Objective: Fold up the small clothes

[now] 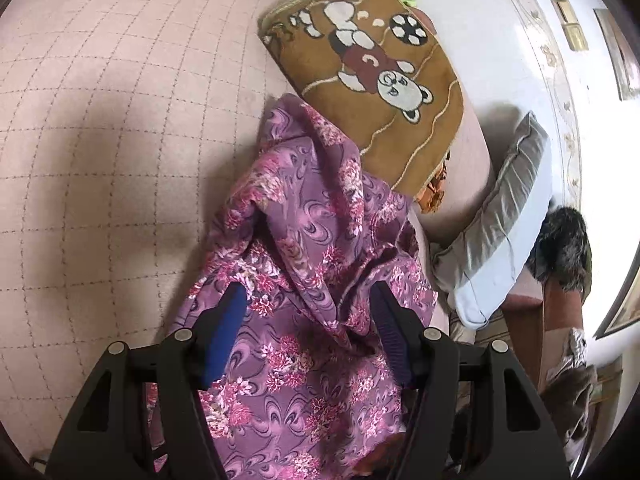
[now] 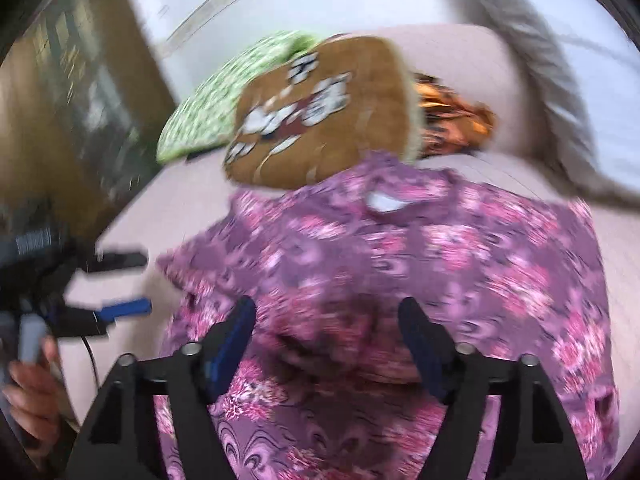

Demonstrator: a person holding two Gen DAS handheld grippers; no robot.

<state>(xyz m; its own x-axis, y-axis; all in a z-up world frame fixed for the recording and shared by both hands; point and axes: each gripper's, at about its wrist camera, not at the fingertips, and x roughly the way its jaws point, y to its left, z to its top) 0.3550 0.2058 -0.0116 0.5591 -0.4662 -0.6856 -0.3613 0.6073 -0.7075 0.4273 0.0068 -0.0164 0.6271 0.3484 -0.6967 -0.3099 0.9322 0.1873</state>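
Note:
A purple garment with pink flowers [image 1: 304,216] lies bunched on the pink checked bed cover [image 1: 100,128]. My left gripper [image 1: 306,292] is open, its blue-padded fingers either side of a raised fold of the cloth. In the blurred right wrist view the same garment [image 2: 460,248] spreads wide, with a white label at its neck. My right gripper [image 2: 326,312] is open just above the cloth, jaws apart. The left gripper [image 2: 124,284] shows at the left in that view, held by a hand [image 2: 28,400].
A brown folded blanket with a bear picture [image 1: 372,80] lies just beyond the garment, on a green patterned cloth [image 2: 224,100]. An orange cloth [image 2: 452,120] sits beside it. A grey-white pillow [image 1: 496,224] and a dark furry thing [image 1: 564,248] lie at the bed's right edge.

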